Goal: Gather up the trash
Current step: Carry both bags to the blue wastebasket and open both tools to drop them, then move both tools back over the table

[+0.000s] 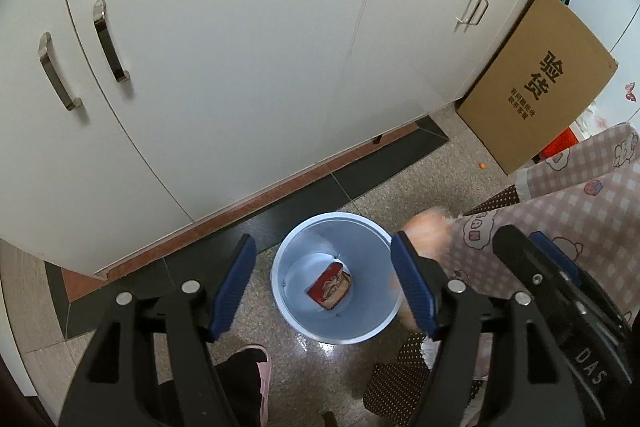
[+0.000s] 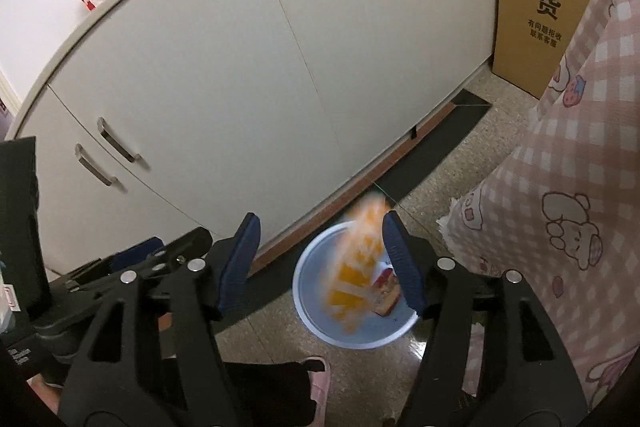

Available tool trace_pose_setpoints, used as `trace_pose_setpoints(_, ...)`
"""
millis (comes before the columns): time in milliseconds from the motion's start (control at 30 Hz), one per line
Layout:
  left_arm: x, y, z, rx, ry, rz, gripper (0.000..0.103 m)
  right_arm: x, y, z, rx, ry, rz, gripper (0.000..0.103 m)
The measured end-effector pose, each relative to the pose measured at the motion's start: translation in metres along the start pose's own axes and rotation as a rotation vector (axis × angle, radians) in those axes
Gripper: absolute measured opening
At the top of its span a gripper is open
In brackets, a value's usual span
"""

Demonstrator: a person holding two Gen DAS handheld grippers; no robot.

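White cabinet doors (image 1: 224, 47) with metal bar handles (image 1: 110, 41), filling ten to one o'clock. Speckled stone floor (image 1: 328, 367) below, dark tile band (image 1: 360, 171) along the reddish plinth. Printed cardboard sheet (image 1: 536, 83) leaning at two o'clock. Pink checked cloth (image 2: 560, 187) draped at three o'clock.

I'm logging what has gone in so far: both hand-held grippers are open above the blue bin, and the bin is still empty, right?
Not empty. The left wrist view shows a red packet lying on the bottom of the blue bin. The rest holds: the left hand-held gripper and the right hand-held gripper are both open above it.
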State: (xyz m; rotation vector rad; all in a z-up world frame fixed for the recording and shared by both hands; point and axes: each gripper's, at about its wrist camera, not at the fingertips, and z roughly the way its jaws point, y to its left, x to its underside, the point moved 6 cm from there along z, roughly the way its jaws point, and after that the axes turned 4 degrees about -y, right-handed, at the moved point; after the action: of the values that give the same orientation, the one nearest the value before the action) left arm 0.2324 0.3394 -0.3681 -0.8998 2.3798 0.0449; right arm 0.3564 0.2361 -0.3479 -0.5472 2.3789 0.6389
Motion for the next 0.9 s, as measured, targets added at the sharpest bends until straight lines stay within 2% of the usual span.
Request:
trace_pose_setpoints(133, -0.001, -0.002, -0.006, 0.003, -0.007, 0.001, 0.069, -0.001, 0.0, -0.005, 0.014, 0.004, -0.009, 0.063)
trace_pose_setpoints(367, -0.006, -0.02, -0.033, 0.024, -0.052, 0.027, 0.069, -0.008, -0.005, -0.035, 0.096, -0.038, -0.054, 0.063)
trace_pose_setpoints(567, -0.011, -0.042, -0.077, 0.052, -0.124, 0.052, 0.069, -0.027, 0.001, -0.098, 0.145, -0.151, -0.108, 0.063)
trace_pose_setpoints(733, -0.013, -0.075, -0.131, 0.092, -0.218, 0.105, 0.069, -0.038, -0.003, -0.159, 0.18, -0.249, -0.117, 0.063)
trace_pose_setpoints(900, -0.008, -0.133, -0.181, 0.154, -0.298, 0.205, 0.071, -0.039, -0.03, -0.224, 0.247, -0.334, -0.077, 0.064)
